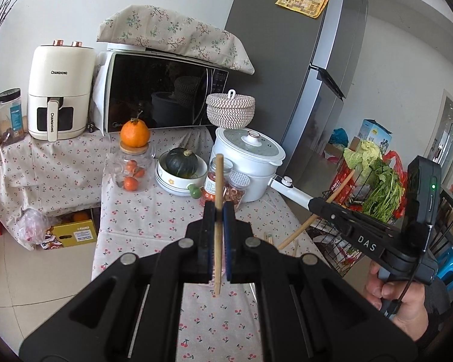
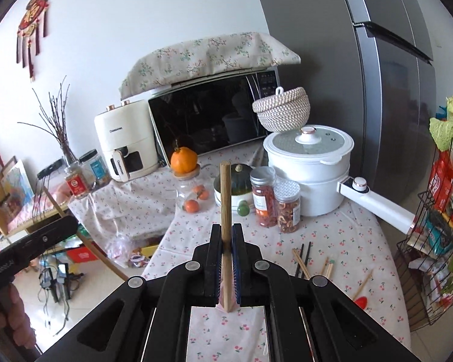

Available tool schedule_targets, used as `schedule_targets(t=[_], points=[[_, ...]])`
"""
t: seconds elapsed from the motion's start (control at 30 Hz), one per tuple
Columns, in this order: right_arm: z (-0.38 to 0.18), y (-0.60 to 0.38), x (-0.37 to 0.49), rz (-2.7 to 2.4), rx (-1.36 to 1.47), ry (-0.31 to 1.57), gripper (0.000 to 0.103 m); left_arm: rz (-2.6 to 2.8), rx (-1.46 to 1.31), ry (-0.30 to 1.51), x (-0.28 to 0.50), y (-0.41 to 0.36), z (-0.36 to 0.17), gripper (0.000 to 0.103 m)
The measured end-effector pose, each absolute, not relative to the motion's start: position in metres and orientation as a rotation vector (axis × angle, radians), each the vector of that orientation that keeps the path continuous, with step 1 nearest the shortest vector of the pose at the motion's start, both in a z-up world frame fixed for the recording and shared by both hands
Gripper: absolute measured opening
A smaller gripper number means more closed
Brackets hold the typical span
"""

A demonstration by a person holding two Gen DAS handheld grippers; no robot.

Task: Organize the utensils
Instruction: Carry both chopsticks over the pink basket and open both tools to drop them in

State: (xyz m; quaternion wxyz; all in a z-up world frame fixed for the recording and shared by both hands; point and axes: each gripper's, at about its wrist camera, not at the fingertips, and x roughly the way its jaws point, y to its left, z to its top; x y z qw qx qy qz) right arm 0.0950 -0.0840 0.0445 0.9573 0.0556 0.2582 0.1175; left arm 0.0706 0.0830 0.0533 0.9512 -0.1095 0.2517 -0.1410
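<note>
My left gripper [image 1: 219, 211] is shut on a wooden chopstick [image 1: 219, 181] that stands upright between its pads above the cherry-print table. My right gripper [image 2: 226, 232] is shut on another wooden chopstick [image 2: 225, 193], also upright. In the left wrist view the right gripper [image 1: 315, 206] shows at the right with its chopstick [image 1: 338, 193] slanting through it. In the right wrist view the left gripper [image 2: 65, 224] shows at the left with its chopstick [image 2: 93, 249]. Several chopsticks lie on the table: a black pair [image 2: 305, 256], wooden ones [image 2: 299, 264] and two more [image 2: 327, 268]. A red spoon [image 2: 362, 301] lies near them.
A white pot [image 2: 311, 175], two spice jars [image 2: 262, 199], a squash bowl [image 1: 181, 178] and a glass jar [image 1: 134, 172] with oranges stand at the back of the table [image 2: 332, 235]. A microwave [image 1: 166, 90] and air fryer [image 1: 60, 93] stand behind. A wire rack [image 2: 432, 271] with vegetables is at the right.
</note>
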Motion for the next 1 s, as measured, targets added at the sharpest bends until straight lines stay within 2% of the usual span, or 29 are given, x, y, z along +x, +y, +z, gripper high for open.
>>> schedule_targets(t=[0.37,0.73,1.0], points=[[0.06,-0.066,0.131,0.291,0.124,0.474,0.006,-0.229,-0.137,0.483,0.128,0.061,0.066,0.006],[0.006,-0.06,0.192,0.329,0.127,0.681,0.006,-0.249,-0.12,0.734,0.18,0.053,0.006,0.006],[-0.025,-0.067,0.215,0.322,0.142,0.763,0.006,-0.264,-0.126,0.835,0.206,0.052,-0.018,0.006]])
